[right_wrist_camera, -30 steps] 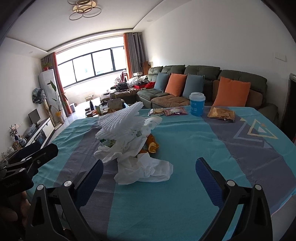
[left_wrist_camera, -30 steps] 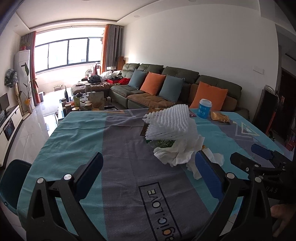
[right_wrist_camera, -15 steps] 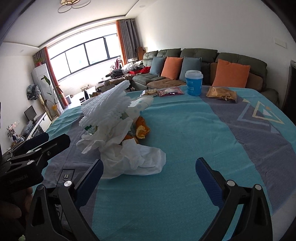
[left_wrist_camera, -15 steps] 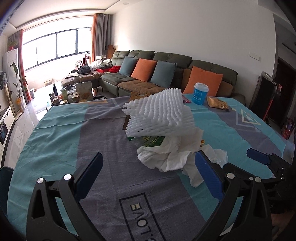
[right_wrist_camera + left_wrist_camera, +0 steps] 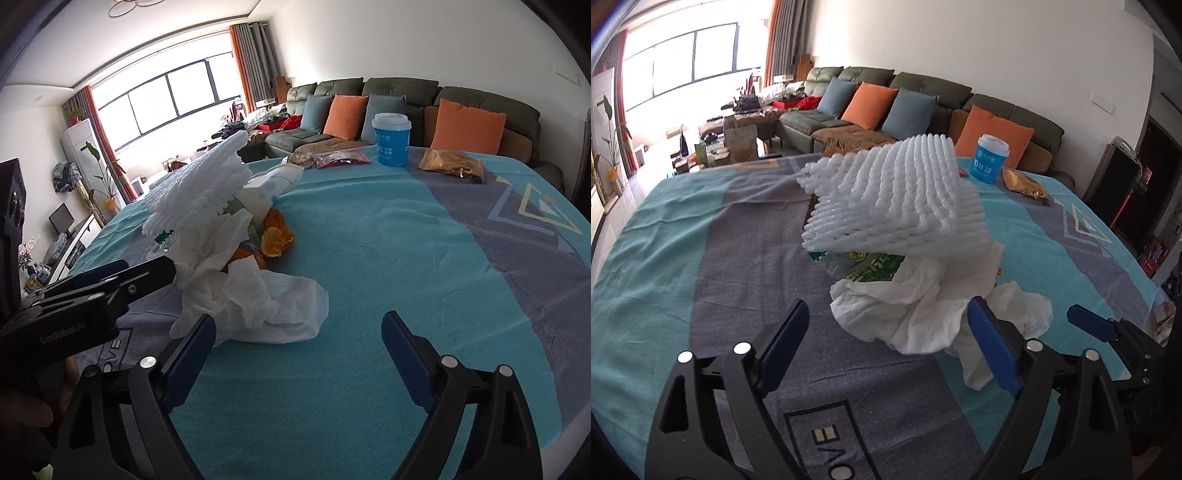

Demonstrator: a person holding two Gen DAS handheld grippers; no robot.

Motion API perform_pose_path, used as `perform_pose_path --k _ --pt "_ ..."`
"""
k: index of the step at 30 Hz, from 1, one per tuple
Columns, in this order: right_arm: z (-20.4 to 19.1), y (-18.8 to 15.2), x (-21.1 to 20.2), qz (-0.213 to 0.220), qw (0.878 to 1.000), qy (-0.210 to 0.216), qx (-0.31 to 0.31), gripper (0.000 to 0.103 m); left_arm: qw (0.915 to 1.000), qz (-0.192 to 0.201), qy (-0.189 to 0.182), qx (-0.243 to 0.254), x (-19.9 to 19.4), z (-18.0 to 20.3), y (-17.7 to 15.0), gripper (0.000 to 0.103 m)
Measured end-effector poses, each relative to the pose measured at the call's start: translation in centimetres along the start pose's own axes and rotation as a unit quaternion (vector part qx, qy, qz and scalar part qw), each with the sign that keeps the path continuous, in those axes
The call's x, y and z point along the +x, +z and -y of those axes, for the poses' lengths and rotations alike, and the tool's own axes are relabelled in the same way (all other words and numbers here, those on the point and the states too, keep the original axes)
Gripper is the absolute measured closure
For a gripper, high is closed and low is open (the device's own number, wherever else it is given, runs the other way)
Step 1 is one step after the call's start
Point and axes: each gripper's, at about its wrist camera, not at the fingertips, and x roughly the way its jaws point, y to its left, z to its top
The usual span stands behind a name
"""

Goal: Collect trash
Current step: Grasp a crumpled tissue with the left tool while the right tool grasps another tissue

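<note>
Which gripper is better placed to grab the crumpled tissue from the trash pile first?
Left, probably. The left gripper is open with the crumpled tissue right between its fingers. The right gripper is also open, but the tissue sits off toward its left finger.

The left wrist view looks low across the teal and grey tablecloth (image 5: 683, 258) toward the green sofa with orange and blue cushions (image 5: 923, 96), with the heap of white foam netting and crumpled white tissue (image 5: 908, 236) close, at frame centre. The right wrist view faces the same sofa (image 5: 406, 96) from further right, so the heap (image 5: 221, 236) sits left of centre. Both views share the heap, the blue paper cup with white lid (image 5: 991, 158) (image 5: 391, 138) and the window wall. Each view catches the other gripper at its edge.
</note>
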Motion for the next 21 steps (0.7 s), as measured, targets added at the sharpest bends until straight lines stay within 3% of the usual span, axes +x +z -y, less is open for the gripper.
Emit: perform_pose_path --k 5,9,17,19,21 --pt "0.0 0.1 0.6 -0.008 1.0 0.013 0.001 0.025 0.9998 -0.016 -0.009 -0.001 1.3 0.0 0.0 0.029" --pt "-0.4 0.2 0.8 -0.014 1.0 0.028 -0.003 0.039 0.9998 -0.014 -0.013 0.006 1.5 0.3 -0.1 0.036" --pt "-1.2 -0.3 0.8 -0.027 0.998 0.056 -0.014 0.083 0.9995 -0.005 -0.013 0.029 0.7 1.2 -0.8 0.072" --pt "-1.3 -0.4 0.7 -0.025 0.998 0.062 -0.016 0.097 0.9993 0.001 -0.021 0.032 0.4 1.4 -1.0 0.087" --pt "-1.3 -0.4 0.6 -0.025 0.997 0.064 -0.017 0.1 0.9991 0.002 -0.024 0.036 0.3 1.7 -1.0 0.098"
